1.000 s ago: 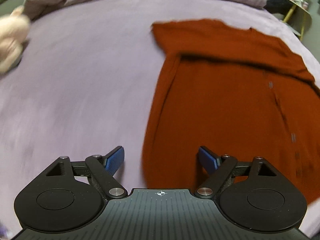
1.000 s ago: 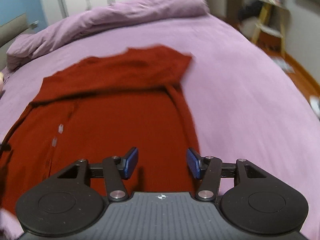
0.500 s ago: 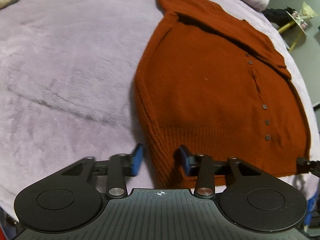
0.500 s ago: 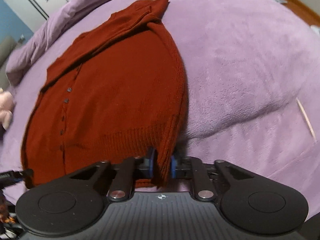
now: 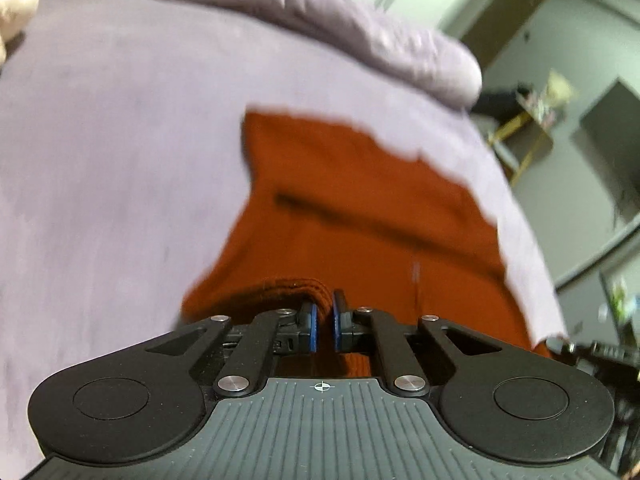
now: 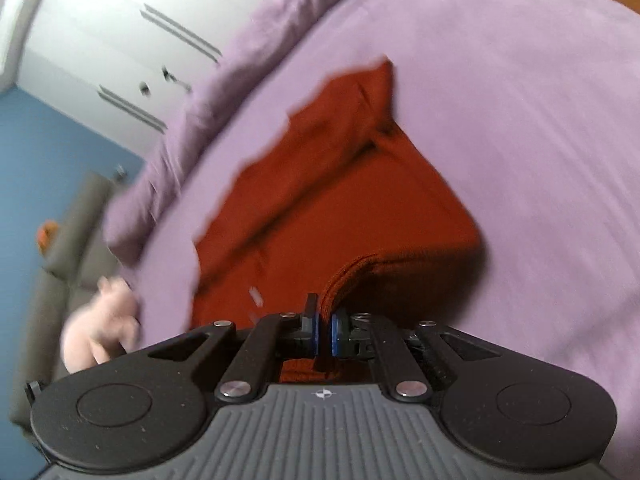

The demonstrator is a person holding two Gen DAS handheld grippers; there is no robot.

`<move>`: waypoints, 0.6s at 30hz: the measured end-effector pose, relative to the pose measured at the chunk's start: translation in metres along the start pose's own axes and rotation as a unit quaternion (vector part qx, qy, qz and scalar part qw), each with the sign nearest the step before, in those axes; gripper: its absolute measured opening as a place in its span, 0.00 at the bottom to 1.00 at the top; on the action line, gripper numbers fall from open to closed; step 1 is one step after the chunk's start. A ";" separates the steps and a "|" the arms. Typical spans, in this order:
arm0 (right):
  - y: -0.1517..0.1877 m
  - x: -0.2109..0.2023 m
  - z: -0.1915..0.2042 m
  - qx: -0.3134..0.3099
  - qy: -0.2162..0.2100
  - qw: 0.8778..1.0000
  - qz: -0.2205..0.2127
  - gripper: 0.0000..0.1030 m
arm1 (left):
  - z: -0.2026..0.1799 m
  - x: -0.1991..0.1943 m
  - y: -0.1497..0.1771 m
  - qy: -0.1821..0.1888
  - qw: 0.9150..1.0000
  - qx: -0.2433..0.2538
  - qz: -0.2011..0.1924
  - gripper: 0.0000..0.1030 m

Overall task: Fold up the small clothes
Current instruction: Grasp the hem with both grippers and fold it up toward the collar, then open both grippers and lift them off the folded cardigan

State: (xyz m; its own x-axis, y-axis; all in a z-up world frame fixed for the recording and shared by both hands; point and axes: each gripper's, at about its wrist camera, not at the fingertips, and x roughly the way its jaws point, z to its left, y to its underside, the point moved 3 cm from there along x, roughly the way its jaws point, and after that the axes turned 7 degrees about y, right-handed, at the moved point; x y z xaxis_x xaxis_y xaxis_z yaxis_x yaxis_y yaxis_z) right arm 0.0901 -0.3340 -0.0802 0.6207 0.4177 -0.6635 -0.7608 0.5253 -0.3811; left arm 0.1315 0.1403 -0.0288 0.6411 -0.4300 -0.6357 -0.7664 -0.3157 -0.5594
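A rust-red cardigan lies on a bed covered with a lilac blanket. Its far part, with the folded sleeves, rests flat on the blanket, while the near ribbed hem is lifted off it at both corners.

The left gripper is pressed nearly together, its blue pads pinching the hem corner on that side; the knit curls over the top of the pads. The right gripper is likewise closed on the other hem corner, and the fabric rises from between its pads in a rounded fold.

A bunched duvet of the same lilac lies along the far edge of the bed. A pink soft toy sits at the bed's side, near a grey headboard. A white wardrobe and a blue wall stand behind. Both views are blurred, so the buttons show only as pale smears.
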 end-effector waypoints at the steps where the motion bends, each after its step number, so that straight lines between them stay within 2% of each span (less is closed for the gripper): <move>1: -0.012 0.006 0.008 -0.003 -0.004 1.000 -0.014 0.04 | -0.001 0.006 -0.013 -0.004 1.000 -0.001 -0.015 0.09; 4: -0.047 0.029 0.030 -0.033 0.017 0.997 -0.068 0.04 | -0.004 0.031 -0.042 -0.033 0.999 0.006 -0.042 0.09; 7: -0.072 0.061 0.039 -0.039 0.056 0.993 -0.092 0.04 | 0.001 0.067 -0.053 -0.073 0.996 0.017 -0.038 0.10; 10: -0.087 0.092 0.041 -0.063 0.111 0.987 -0.095 0.07 | 0.015 0.093 -0.052 -0.096 0.995 0.022 -0.020 0.15; 12: -0.091 0.102 0.038 -0.081 0.131 0.985 -0.083 0.10 | 0.024 0.092 -0.048 -0.098 0.995 0.024 -0.020 0.21; 14: -0.092 0.096 0.036 -0.115 0.141 0.977 -0.108 0.17 | 0.033 0.083 -0.045 -0.093 0.995 0.031 -0.033 0.29; 15: -0.091 0.090 0.034 -0.131 0.144 0.974 -0.118 0.29 | 0.036 0.079 -0.044 -0.090 0.995 0.038 -0.037 0.40; 16: -0.087 0.086 0.032 -0.147 0.148 0.970 -0.124 0.38 | 0.040 0.076 -0.044 -0.088 0.994 0.046 -0.038 0.44; 18: -0.084 0.086 0.031 -0.188 0.140 0.965 -0.121 0.45 | 0.045 0.077 -0.046 -0.076 0.995 0.059 -0.034 0.49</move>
State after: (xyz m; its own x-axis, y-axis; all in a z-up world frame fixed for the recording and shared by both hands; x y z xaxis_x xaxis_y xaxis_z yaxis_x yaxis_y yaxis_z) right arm 0.2128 -0.3196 -0.0855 0.7531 0.0734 -0.6538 -0.6479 0.2551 -0.7177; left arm 0.2179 0.1599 -0.0762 0.6962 -0.2756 -0.6629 -0.7174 -0.2342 -0.6561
